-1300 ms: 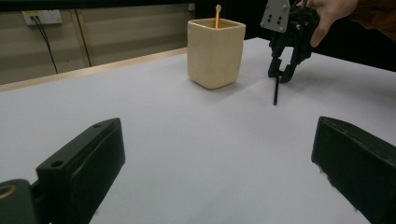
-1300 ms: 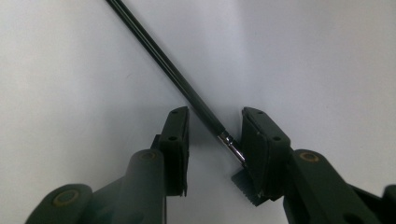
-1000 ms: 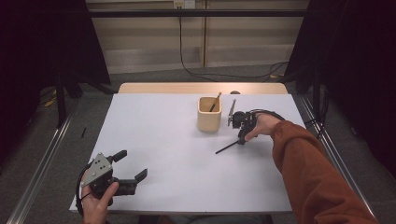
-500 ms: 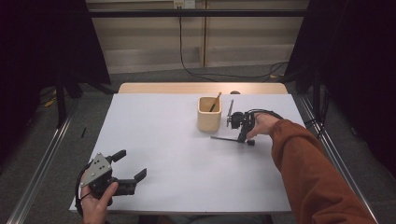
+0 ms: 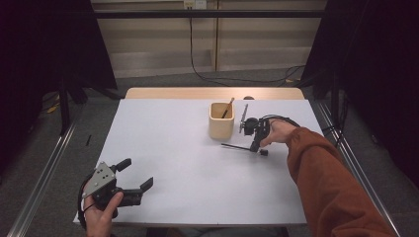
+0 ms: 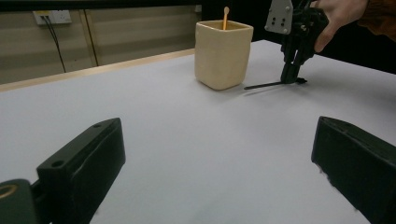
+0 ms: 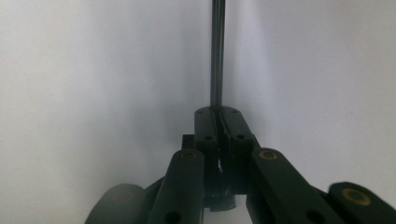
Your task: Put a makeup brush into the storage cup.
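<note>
Right gripper (image 5: 256, 146) at right of centre in the high view, just right of the cup (image 5: 221, 121), tips down on the white table (image 5: 197, 187). Jaws pressed together on a thin dark rod (image 5: 238, 146), clamped at one end; the rest of the rod sticking out level toward frame left, ending just below the cup's near corner. Rod low over the table, probably touching it, though hard to tell from above. In the right gripper view, same clamp seen close: both jaws closed tight at centre frame, gripper (image 7: 217, 112) with the rod (image 7: 217, 51) running straight up to the top edge against the white surface.

Left gripper (image 5: 138, 179) at lower left of the high view, held in a hand (image 5: 101, 217) near the table's front edge, well apart from cup and rod. Jaws spread wide, nothing between them. In the left gripper view, its two black jaws at the lower left and lower right corners, bare table between.

Also in the left gripper view: cup (image 6: 223, 53) at upper centre, standing upright, with a light wooden stick (image 6: 225, 16) poking above its rim. Right of it, the right gripper (image 6: 290, 79) pointing down, rod (image 6: 266, 85) lying out along the table toward the cup's base, close beside it but apart.
</note>
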The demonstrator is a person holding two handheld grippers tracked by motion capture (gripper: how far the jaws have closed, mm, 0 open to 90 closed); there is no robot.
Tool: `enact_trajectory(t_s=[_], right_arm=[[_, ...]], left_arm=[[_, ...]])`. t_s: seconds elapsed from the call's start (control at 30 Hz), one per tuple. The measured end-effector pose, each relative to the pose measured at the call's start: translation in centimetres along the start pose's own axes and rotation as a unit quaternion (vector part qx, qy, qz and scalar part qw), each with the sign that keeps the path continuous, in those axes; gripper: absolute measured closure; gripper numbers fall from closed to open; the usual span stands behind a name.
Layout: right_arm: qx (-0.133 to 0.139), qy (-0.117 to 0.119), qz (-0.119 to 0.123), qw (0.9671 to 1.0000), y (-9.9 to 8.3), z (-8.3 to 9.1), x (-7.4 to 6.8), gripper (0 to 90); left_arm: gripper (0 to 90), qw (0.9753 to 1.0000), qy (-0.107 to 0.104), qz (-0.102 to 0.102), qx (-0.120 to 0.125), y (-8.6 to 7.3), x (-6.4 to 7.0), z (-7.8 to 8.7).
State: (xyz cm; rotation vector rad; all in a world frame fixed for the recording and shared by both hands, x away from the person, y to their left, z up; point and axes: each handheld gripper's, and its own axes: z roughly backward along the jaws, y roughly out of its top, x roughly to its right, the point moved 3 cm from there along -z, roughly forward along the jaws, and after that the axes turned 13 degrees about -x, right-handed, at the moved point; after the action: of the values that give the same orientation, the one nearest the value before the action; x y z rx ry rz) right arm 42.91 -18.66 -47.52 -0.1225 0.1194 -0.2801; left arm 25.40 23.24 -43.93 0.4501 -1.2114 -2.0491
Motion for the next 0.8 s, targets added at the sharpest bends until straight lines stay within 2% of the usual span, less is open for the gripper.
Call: enact_trajectory(t_s=[0.03,0.07,0.1,0.17,0.3,0.37,0.43,0.6,0.7,0.8], right_arm=[[0.008,-0.002,0.000,1.0000,0.0,0.0,0.0,86.3],[0.003,-0.001,-0.005,1.0000,0.0,0.2,0.0,86.3],[0.015,-0.002,-0.002,0.9999,0.0,0.3,0.0,86.3],[0.014,-0.003,-0.003,0.9999,-0.1,0.6,-0.3,86.3],[0.040,-0.001,-0.008,0.9992,-0.4,1.2,-0.6,86.4],[0.044,0.000,-0.013,0.9989,-0.5,1.3,-0.9,86.4],[0.050,-0.001,-0.018,0.9986,-0.7,1.5,-1.1,86.4],[0.078,-0.003,-0.021,0.9967,-1.0,1.9,-1.5,86.4],[0.091,-0.009,-0.032,0.9953,-1.2,2.2,-1.6,86.4],[0.106,-0.010,-0.030,0.9939,-1.3,2.1,-1.6,86.4]], left_arm=[[2.8,1.0000,0.001,-0.004,0.000,0.0,0.0,0.0],[2.8,1.0000,0.000,-0.003,0.001,0.0,0.0,0.0],[2.8,1.0000,0.000,-0.004,0.001,0.0,0.0,0.0],[2.7,1.0000,-0.001,-0.004,0.002,0.0,0.0,0.0],[2.7,1.0000,-0.001,-0.003,0.001,0.0,-0.1,0.0],[2.7,1.0000,-0.002,0.002,0.003,0.0,0.0,0.1],[2.7,1.0000,-0.001,-0.003,0.005,0.0,0.0,0.2],[2.7,1.0000,-0.001,-0.003,0.005,0.0,0.0,0.2],[2.6,0.9999,0.002,0.002,0.010,0.0,0.0,0.3],[2.6,0.9999,0.000,0.005,0.011,0.0,-0.1,0.3]])
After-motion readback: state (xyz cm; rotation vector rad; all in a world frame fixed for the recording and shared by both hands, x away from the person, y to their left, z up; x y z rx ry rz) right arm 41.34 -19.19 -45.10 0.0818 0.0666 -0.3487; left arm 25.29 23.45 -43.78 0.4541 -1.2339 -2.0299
